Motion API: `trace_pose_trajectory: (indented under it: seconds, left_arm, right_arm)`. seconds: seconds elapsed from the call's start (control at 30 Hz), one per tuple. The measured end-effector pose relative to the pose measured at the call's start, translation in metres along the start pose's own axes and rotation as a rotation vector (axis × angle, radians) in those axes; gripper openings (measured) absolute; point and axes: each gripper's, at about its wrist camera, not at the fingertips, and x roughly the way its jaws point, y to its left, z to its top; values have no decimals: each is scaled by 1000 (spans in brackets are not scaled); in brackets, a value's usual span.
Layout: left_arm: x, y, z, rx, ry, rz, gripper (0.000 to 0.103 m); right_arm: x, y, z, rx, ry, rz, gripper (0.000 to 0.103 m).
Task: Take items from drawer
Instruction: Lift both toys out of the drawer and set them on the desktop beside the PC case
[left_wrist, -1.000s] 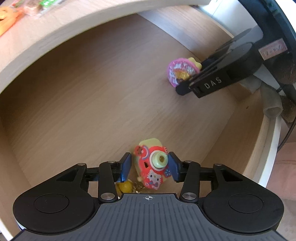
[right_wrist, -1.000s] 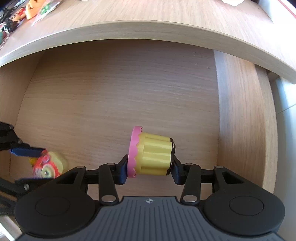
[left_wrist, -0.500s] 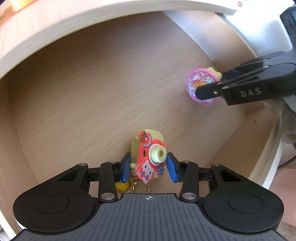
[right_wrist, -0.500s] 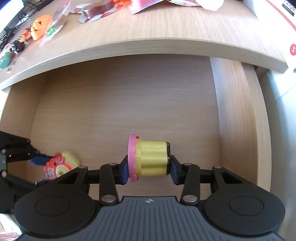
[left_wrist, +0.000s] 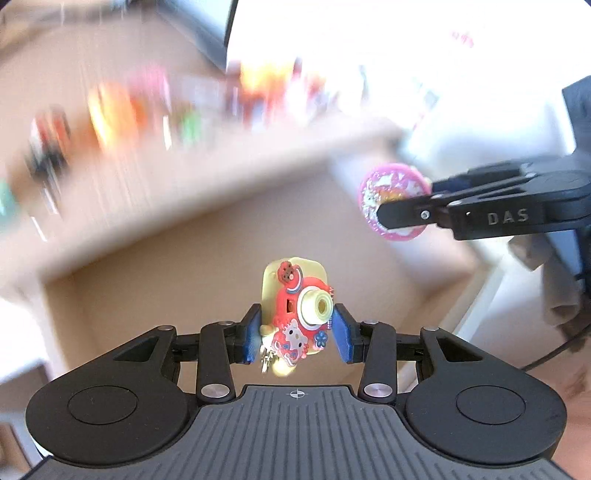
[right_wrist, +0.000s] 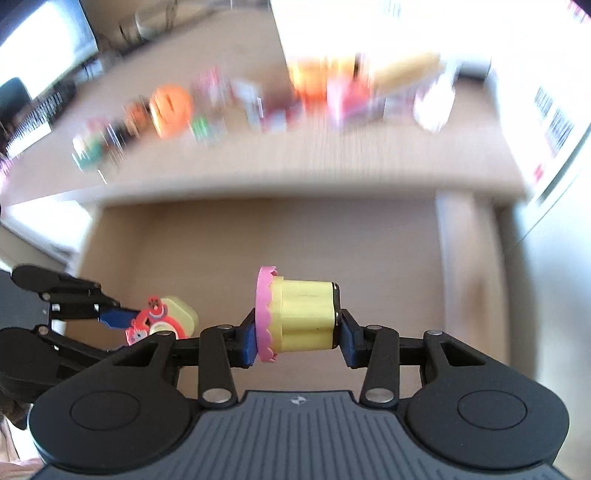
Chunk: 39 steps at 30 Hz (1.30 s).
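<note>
Both claws hold toys above the open drawer.

The left claw is clamped on a toy camera, its blue pads pressing the yellow-and-red body from both sides, with a small charm hanging under it. The right claw grips a yellow cupcake toy lying sideways, the pink frilled top against the left pad and the base against the right one. Both toys are clear of the drawer floor, which shows bare wood beneath them. Seen from the drawer, the camera is over its left part and the cupcake over its right part, near the right wall. Beyond the drawer's far edge, the table carries a row of colourful things, too blurred to name.
</note>
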Motion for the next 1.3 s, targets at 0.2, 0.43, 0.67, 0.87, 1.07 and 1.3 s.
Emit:
trace_pose_trajectory:
  seconds: [0.2,0.43,0.67,0.87,1.07,1.3]
  left_arm:
    - [-75,-12,79,22,-308,62,44]
    - [-78,26,133,-100,-418,113,44]
    - [7,59,139,-175,-304,139,44]
    - [52,71,130,-171,-229,188,44]
    - [70,70,130,-111,-236,230,47]
    - [51,76,130,-163,-306,227,46]
  right_arm:
    - [-77,5,55,-5,-303,13,42]
    - [-111,7,99,-22,-465,4,42]
    - [-66,-17,110,31,-328,-2,42]
    - [-35,-35,111,49,-253,-14,42]
    - [-14,-39,109,46,-206,-22,42]
    - [-2,-39,106,47,-172,-46,42]
